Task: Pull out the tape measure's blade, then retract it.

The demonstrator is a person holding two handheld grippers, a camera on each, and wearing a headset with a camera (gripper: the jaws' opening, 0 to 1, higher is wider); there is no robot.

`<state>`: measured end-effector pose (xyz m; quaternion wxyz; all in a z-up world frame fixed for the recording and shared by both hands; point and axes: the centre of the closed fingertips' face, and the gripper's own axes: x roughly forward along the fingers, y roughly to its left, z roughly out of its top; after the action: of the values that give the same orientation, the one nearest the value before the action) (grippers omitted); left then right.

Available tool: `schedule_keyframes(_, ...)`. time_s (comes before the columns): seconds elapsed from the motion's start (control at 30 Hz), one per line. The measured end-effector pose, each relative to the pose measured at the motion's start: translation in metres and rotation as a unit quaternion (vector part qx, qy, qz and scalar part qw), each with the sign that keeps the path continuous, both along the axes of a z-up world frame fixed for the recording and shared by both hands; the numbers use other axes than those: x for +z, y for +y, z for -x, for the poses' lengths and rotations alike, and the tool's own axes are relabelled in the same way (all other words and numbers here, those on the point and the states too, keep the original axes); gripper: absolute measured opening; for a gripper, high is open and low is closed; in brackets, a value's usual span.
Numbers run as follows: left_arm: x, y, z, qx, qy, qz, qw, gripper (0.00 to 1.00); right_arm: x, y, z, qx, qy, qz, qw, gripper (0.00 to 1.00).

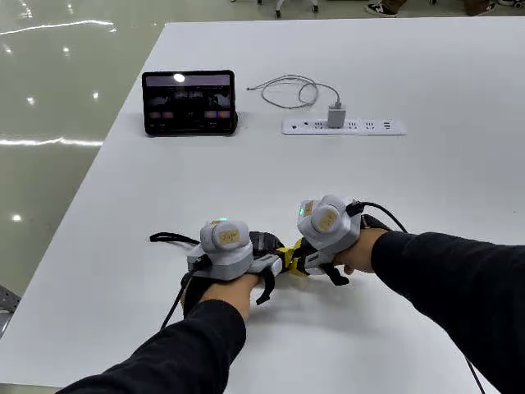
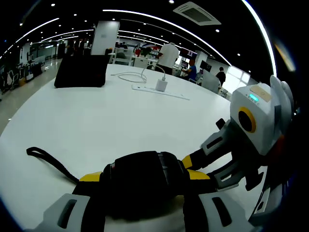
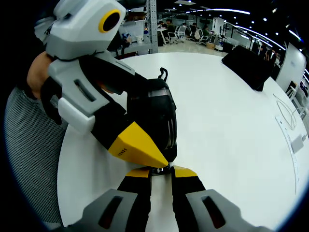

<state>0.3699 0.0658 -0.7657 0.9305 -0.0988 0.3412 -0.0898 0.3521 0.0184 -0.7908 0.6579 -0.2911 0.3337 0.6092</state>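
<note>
Right gripper view: right gripper (image 3: pixel 161 174) pinched together, seemingly on the blade tip (image 3: pixel 160 168), right at the mouth of the tape measure (image 3: pixel 157 116), case clamped in left gripper (image 2: pixel 144 176) low on the surface (image 3: pixel 231 125), blade's pull line straight back along right gripper's jaws, away from left.

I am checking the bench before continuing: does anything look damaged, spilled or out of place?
Nothing stands out. The left claw holds the tape measure, the right claw is shut at its front; tablet, power strip and cable lie tidy.
</note>
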Motion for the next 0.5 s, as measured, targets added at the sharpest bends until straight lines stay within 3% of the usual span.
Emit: schedule_keyframes(0.5,0.0006,-0.0001,-0.0006,0.0,0.0,0.0,1.0,0.61,-0.0016,0.0001,-0.0005,-0.005,-0.004,-0.007,1.0,0.12)
